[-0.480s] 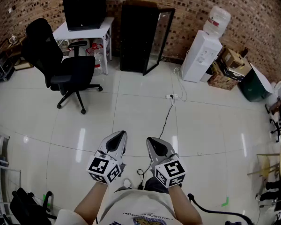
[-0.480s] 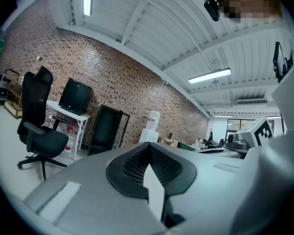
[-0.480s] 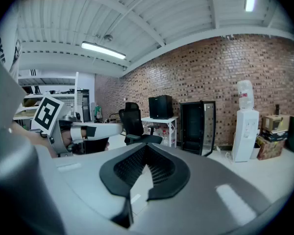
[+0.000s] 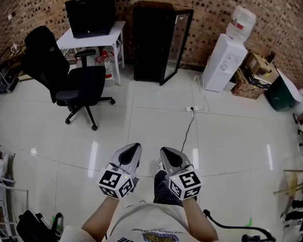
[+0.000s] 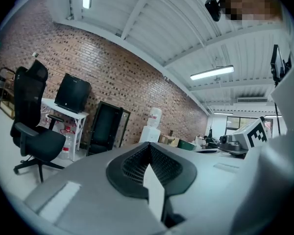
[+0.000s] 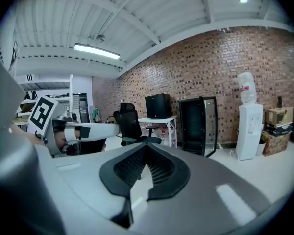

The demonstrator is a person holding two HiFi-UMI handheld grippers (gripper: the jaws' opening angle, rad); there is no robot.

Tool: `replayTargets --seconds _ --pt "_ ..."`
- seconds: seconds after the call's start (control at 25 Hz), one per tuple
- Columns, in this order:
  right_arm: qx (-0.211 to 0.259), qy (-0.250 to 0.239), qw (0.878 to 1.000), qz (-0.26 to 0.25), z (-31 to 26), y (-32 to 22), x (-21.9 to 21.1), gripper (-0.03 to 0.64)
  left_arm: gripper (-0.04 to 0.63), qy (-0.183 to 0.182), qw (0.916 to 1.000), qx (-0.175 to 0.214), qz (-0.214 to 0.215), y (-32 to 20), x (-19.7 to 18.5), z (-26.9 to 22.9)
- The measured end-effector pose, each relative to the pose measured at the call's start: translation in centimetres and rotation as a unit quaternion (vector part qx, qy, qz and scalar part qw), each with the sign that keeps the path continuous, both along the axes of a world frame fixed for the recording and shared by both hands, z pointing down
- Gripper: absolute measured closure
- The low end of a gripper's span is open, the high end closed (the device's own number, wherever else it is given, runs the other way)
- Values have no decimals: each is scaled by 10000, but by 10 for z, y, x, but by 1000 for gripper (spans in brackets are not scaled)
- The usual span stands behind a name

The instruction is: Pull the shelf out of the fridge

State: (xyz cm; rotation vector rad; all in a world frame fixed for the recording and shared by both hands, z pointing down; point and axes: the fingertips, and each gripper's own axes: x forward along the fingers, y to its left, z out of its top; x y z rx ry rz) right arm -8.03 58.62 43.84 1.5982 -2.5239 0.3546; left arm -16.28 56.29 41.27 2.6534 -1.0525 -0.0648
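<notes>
Left gripper (image 4: 133, 147) and right gripper (image 4: 164, 150) side by side, fingers (image 5: 132, 169) closed on nothing, black fridge (image 4: 150, 39) open well ahead

Interior of the fridge (image 4: 149, 44) too dark, shelf perhaps unseen within.

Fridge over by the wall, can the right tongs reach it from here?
Probably not yet. The fridge stands against the far brick wall, door open, while the right tongs sit close to the person. Only floor with a cable lies between.
</notes>
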Motion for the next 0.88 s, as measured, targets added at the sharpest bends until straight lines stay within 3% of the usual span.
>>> replayTargets --seconds 0.24,0.56,0.88 --pt "99 -195 9994 -274 3 -89 18 613 591 -155 9998 -15 -136 -78 29 8" --pt "71 -241 9981 -564 -8 -230 66 612 591 -296 9990 13 -327 -225 79 -5" --pt "47 -257 9974 -678 -17 -314 104 612 591 -301 9985 -187 -428 -305 121 -2"
